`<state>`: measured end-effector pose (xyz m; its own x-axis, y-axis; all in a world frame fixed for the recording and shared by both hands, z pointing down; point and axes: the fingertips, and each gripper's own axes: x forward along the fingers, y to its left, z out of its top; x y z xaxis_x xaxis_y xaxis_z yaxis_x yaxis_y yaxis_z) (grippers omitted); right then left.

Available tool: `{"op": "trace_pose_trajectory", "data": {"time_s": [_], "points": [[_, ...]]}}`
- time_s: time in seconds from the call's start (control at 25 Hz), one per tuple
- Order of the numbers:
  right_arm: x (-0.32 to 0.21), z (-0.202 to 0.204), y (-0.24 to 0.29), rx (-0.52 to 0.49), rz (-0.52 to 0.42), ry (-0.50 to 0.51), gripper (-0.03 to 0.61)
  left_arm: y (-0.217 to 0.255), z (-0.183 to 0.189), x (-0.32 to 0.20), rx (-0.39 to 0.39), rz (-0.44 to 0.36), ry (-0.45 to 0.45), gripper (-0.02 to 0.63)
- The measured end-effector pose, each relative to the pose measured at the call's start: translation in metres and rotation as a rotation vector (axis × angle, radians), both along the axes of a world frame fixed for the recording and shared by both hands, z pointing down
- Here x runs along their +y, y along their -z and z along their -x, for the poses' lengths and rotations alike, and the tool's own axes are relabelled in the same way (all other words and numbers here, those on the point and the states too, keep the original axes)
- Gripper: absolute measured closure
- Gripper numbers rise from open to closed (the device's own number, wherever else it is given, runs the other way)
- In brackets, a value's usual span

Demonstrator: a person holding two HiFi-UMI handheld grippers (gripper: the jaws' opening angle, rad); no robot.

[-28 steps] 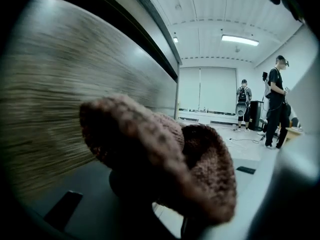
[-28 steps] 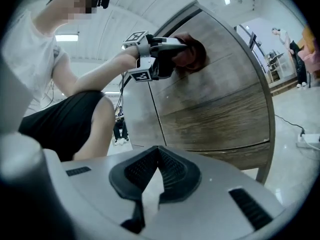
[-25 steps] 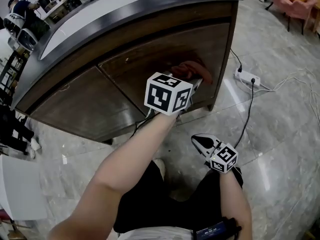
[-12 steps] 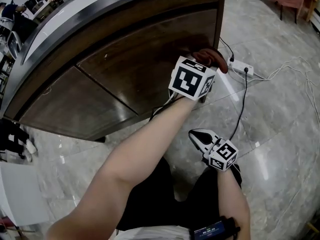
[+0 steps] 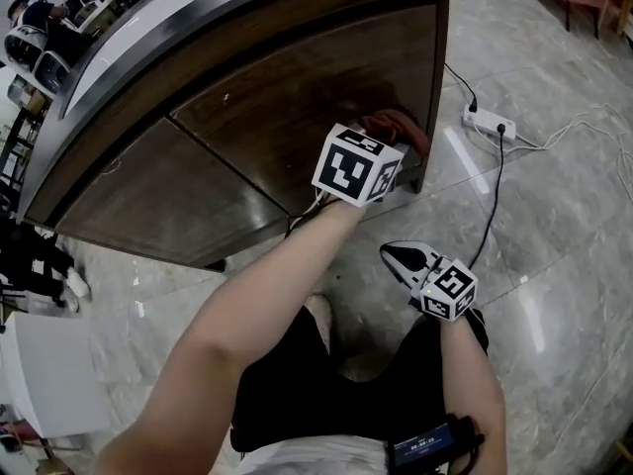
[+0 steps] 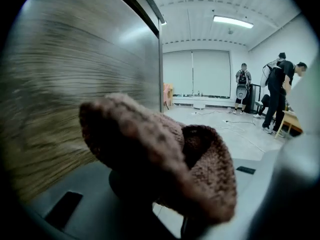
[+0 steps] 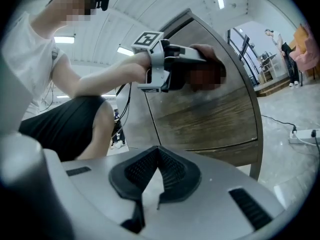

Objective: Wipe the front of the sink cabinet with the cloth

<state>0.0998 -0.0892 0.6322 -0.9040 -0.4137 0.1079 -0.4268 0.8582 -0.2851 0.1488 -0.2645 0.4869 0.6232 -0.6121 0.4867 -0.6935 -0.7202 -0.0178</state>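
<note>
Brown wool, a knitted cloth point(image 5: 398, 127), is bunched up and clamped in the left tongs point(image 5: 394, 144), whose jaws are closed on its folds. The cloth sits ahead of those tongs, against the dark wood of the cabinet front point(image 5: 247, 117), low on the right-hand door and close to the cabinet's corner post point(image 5: 435, 77). Half a second ago the cloth lay right over that post; now it has come back a little way onto the door. A second ago it was further in from the corner than it is now. So the cloth has gone out to the edge and started back.

Well below the left tongs and off to their right, the right tongs point(image 5: 399, 256) hang near the person's knee, over the grey marble floor point(image 5: 564, 265). Their jaws are together with nothing between them, and they have hardly shifted in that second. Beyond the corner post, a white power strip point(image 5: 488, 124) lies on the floor.
</note>
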Motion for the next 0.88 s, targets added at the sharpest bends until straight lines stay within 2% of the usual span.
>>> {"op": "trace_pose_trajectory", "data": {"time_s": [0.24,0.52,0.76,0.88], "points": [[-0.003,0.015,-0.010,0.016,0.008,0.030,0.566,0.004,0.038,0.017,0.079,0.040,0.079,0.492],[0.000,0.042,-0.019,0.031,0.008,0.103,0.566,-0.007,0.096,0.029,0.048,0.071,0.166,0.492],[0.001,0.065,-0.020,0.001,0.016,0.166,0.566,-0.014,0.152,0.053,0.060,0.120,0.226,0.492],[0.007,0.082,-0.020,-0.006,0.015,0.212,0.566,-0.016,0.186,0.066,0.064,0.131,0.289,0.492]]}}
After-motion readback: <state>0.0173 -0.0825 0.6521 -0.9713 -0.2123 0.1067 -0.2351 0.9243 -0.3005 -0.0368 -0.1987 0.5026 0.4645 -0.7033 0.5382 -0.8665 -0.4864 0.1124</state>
